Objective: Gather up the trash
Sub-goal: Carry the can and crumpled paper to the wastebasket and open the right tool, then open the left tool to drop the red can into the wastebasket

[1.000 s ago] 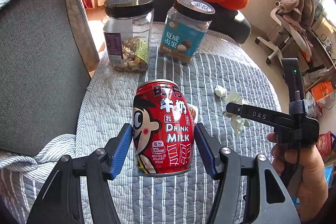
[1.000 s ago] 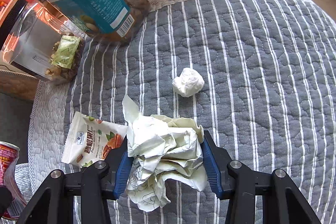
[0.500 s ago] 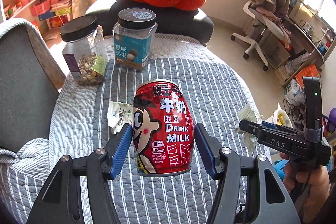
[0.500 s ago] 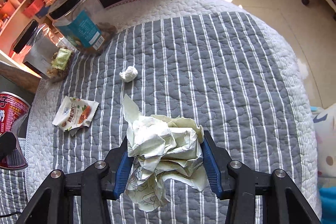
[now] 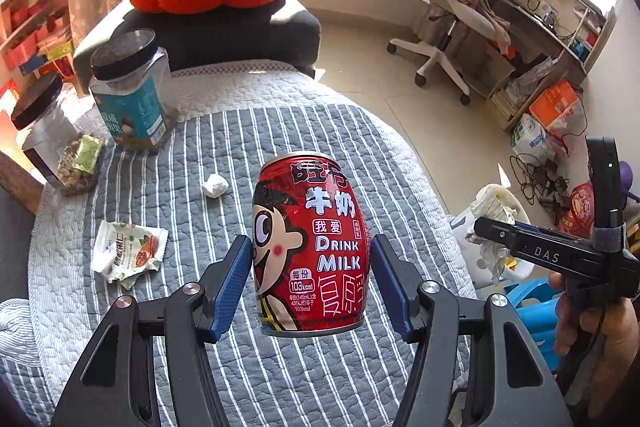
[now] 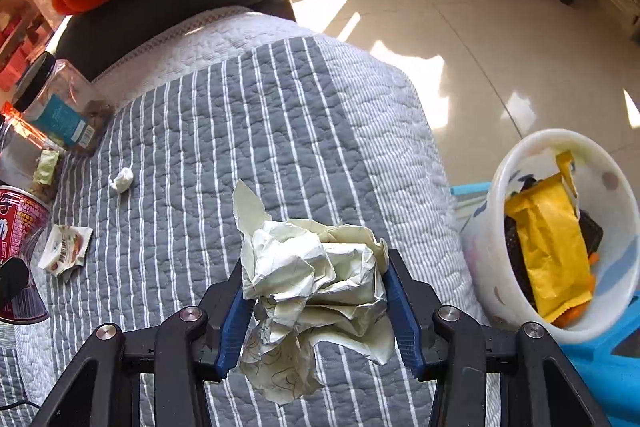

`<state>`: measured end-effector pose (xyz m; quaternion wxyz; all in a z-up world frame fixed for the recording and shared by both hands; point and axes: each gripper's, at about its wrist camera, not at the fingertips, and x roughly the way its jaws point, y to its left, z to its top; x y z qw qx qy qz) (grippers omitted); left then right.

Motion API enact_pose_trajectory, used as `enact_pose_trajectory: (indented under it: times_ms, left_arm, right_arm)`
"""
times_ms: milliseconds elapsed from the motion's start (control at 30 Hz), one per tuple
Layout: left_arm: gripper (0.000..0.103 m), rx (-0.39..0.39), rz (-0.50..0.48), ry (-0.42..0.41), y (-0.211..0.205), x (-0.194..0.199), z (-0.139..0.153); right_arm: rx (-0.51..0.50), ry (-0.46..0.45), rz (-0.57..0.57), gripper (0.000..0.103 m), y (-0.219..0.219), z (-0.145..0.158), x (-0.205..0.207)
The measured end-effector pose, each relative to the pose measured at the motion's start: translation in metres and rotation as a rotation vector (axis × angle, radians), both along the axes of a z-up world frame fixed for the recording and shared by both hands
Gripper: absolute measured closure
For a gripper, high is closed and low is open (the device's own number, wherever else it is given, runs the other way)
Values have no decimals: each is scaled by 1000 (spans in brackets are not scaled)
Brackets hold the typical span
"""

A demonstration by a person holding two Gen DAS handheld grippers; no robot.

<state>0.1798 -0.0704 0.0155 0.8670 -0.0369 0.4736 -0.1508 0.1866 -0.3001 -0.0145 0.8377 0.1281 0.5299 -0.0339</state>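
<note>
Left gripper (image 5: pixel 311 263) clamped on a red milk can (image 5: pixel 310 243), blue pads (image 5: pixel 234 279) pressed to both sides, can upright and lifted clear of the striped quilt (image 5: pixel 280 131). Right gripper (image 6: pixel 316 297) closed around a crumpled paper wad (image 6: pixel 316 283), paper bulging above and hanging below the pads. Ahead and left of the left gripper on the quilt: a snack wrapper (image 5: pixel 128 253), flat; farther ahead, a small white paper ball (image 5: pixel 215 185), apart from the wrapper. Beyond these, two black-lidded jars (image 5: pixel 130 95) side by side at the quilt's far edge. To the right of the right gripper, off the quilt's edge and lower, a white bin (image 6: pixel 560 227) holding a yellow packet (image 6: pixel 552 247) and dark wrappers.
</note>
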Motion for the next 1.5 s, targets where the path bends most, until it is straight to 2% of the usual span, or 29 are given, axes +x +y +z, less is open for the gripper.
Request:
enact_pose_trajectory:
  times_ms: [133, 367, 533, 667, 733, 833, 1067, 1233, 1400, 1433, 1500]
  left_arm:
    - [39, -10, -51, 2, -37, 4, -6]
    - [39, -19, -146, 17, -101, 6, -24]
    - [39, -36, -205, 33, -141, 7, -36]
    - [39, -39, -265, 33, -174, 6, -45]
    - [39, -44, -293, 34, -189, 6, -49]
    - [39, -52, -331, 31, -212, 5, -54]
    - [39, -62, -434, 4, -268, 3, -61]
    - [39, -66, -464, -27, -289, 10, -68]
    - [38, -142, -510, -37, -293, 16, -79]
    - [36, -129, -506, -34, -293, 17, -81]
    - [16, -76, -471, -39, -292, 17, -82]
  right_arm:
    - [1, 4, -95, 49, -52, -2, -6]
    - [-64, 42, -275, 48, -143, -15, -27]
    - [-58, 49, -349, 46, -186, -25, -39]
    - [-21, 26, -364, 42, -199, -31, -39]
    - [-5, 31, -364, 30, -203, -32, -40]
    - [-6, 20, -367, 24, -207, -26, -48]
    - [-18, -11, -374, 22, -220, -9, -78]
    - [-4, -9, -397, 22, -229, -4, -95]
    - [-14, -10, -391, 22, -228, -1, -100]
    - [-17, -9, -390, 22, -228, 0, -101]
    - [-21, -7, -387, 22, -226, 0, -102]
